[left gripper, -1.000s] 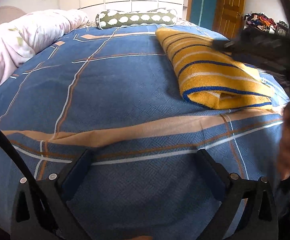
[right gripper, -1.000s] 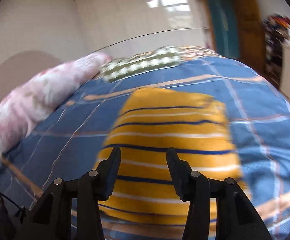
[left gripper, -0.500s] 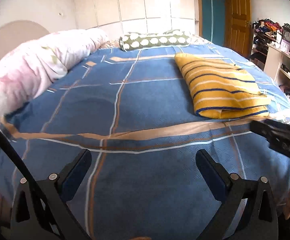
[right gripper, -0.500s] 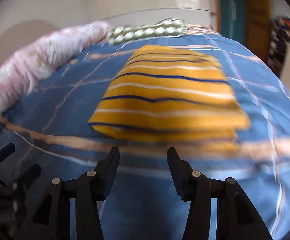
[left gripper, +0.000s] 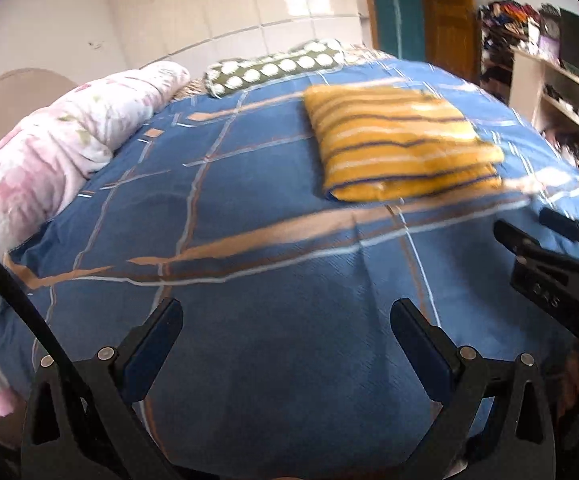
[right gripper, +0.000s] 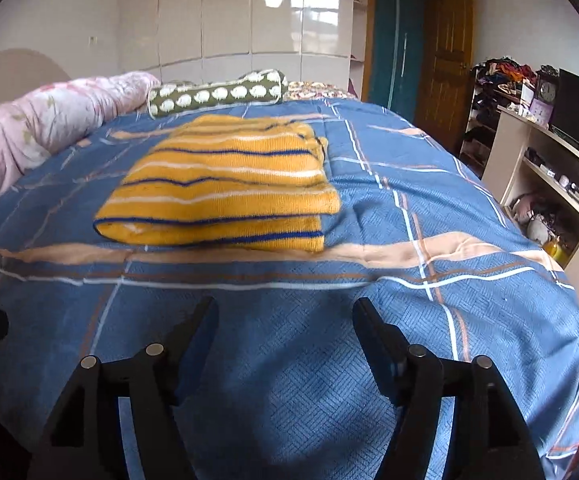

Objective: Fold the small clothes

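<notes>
Folded yellow knit garment with blue and white stripes (right gripper: 217,188) lies ahead of both tongs, untouched. Left tongs (left gripper: 285,320) spread; right tongs (right gripper: 285,320) spread, jaws just opening, nothing between them. Fold looks finished: best to withdraw clear without snagging the blue plaid bedspread (right gripper: 409,320).

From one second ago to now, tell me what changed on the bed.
The right gripper drew back from over the sweater toward the near edge of the bed, and its jaws have just been opening, with nothing between them. The left gripper stays open and empty. The sweater lies folded where it was.
</notes>
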### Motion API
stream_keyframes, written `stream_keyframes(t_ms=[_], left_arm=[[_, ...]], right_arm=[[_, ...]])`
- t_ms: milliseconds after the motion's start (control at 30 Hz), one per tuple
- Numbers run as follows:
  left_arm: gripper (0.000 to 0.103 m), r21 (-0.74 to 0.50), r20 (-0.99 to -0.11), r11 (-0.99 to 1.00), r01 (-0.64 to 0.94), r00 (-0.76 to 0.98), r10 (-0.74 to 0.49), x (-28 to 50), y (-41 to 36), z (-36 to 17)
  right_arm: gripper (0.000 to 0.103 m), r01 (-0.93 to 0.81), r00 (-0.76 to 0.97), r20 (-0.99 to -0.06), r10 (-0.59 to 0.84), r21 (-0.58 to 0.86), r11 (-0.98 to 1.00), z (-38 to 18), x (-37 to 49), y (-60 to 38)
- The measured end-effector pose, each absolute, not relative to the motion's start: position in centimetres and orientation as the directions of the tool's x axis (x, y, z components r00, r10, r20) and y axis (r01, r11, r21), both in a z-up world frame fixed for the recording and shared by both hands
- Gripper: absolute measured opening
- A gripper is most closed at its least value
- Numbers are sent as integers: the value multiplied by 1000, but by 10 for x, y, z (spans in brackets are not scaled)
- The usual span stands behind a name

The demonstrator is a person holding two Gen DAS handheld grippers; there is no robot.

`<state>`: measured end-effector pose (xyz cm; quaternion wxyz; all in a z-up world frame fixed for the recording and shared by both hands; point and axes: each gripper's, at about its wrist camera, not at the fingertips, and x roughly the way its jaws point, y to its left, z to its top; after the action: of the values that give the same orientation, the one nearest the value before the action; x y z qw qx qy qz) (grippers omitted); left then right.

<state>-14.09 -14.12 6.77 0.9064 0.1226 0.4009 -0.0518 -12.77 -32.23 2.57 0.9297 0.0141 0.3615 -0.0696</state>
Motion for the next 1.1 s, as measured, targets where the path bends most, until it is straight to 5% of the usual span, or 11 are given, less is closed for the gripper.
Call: stream_keyframes(t_ms=[1100], left_arm=[[103,116,-798,967,226,601,-45,-139,-134,52]], right_arm=[[77,171,712,-685,-153,-41,984,17,-120,-321]])
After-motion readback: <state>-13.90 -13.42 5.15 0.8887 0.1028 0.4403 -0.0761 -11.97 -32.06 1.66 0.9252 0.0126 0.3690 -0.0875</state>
